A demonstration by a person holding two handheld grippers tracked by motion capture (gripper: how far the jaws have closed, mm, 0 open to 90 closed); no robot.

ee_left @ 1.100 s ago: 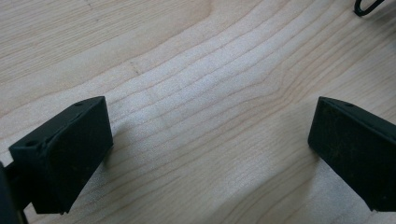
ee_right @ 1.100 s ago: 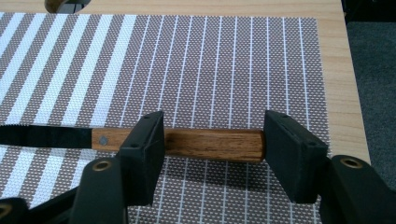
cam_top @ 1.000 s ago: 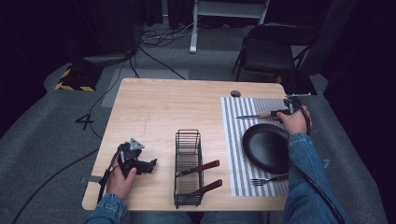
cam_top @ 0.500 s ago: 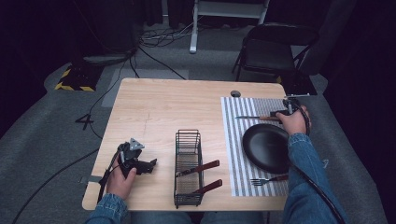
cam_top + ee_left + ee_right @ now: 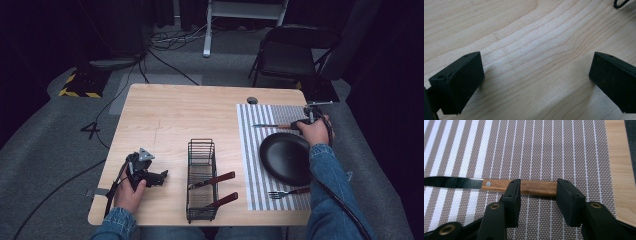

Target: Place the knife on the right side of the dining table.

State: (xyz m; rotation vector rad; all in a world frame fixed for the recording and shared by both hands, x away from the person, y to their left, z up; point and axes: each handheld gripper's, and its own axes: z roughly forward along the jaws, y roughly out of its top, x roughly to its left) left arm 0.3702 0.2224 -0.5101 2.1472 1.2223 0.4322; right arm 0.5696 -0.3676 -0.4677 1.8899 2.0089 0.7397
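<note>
- Your right gripper [image 5: 537,202] sits over the knife [image 5: 499,185] on the striped mat [image 5: 549,150]. Its jaws have just been closing, and they are about half open. The knife's wooden handle [image 5: 537,188] lies across the gap between them. The handle runs crosswise, not pinched, so the jaws have no hold on it yet.
- The knife lies flat on the mat, near the far right corner of the table. Its dark blade [image 5: 451,182] points toward the middle of the table.
- In the high view, your right gripper [image 5: 300,124] is by the far edge of the mat [image 5: 250,150], just behind the black plate [image 5: 285,157].
- A fork [image 5: 287,192] lies on the mat on the near side of the plate, close to the near edge of the table.
- Your left gripper [image 5: 536,82] is wide open and holds nothing. You see plain wood [image 5: 529,50] between its jaws.
- In the high view, your left gripper [image 5: 156,177] rests near the near left corner of the table [image 5: 170,115].
- A wire basket [image 5: 201,215] stands by the near edge, between your two hands. Two tools with red-brown handles [image 5: 220,178] stick out of it toward the mat.
- A small dark round thing [image 5: 252,100] sits by the far edge of the table.
</note>
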